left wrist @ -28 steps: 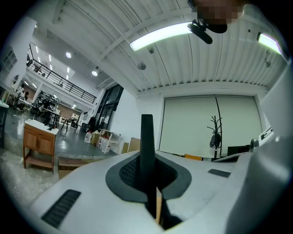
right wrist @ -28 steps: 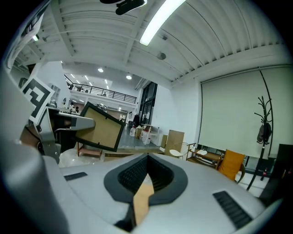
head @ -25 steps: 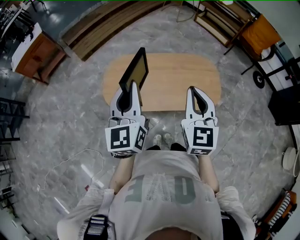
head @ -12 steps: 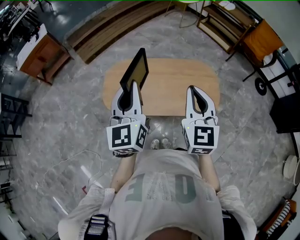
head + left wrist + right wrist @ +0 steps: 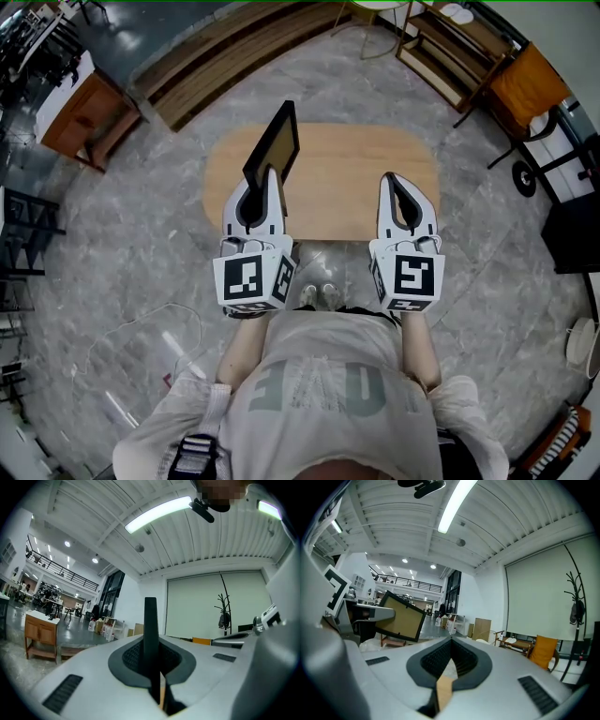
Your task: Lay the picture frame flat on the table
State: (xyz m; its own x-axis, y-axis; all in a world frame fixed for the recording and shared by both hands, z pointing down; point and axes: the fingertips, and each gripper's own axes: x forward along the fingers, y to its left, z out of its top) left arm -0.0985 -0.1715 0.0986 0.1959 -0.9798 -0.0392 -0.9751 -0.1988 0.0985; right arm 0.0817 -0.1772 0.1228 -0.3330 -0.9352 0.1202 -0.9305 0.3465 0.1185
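Clamped on the near edge of the picture frame [image 5: 275, 142], the jaws of the left gripper [image 5: 269, 173] are seen pinching it, and its dark edge stands upright between them in the left gripper view. The jaws of the right gripper [image 5: 393, 178] are pressed together at the tips with nothing held — only pale wood shows through the gap behind them. The frame is carried on edge over the near-left part of the table [image 5: 356, 159], its brown panel turned towards the right gripper; whether any corner touches the wood cannot be told. The task is judged barely begun: the frame has been gripped, but the tipping over, the lowering onto its face or back and the release are all left to be done. An oval tabletop of light wood is offered, bare apart from the frame above it. It is set on a grey veined stone floor [image 5: 141, 244] in a large hall — long wooden benches [image 5: 216, 52] are stacked beyond, a brown cabinet [image 5: 80, 117] is placed at the left, and strip lights run across a ribbed white ceiling.
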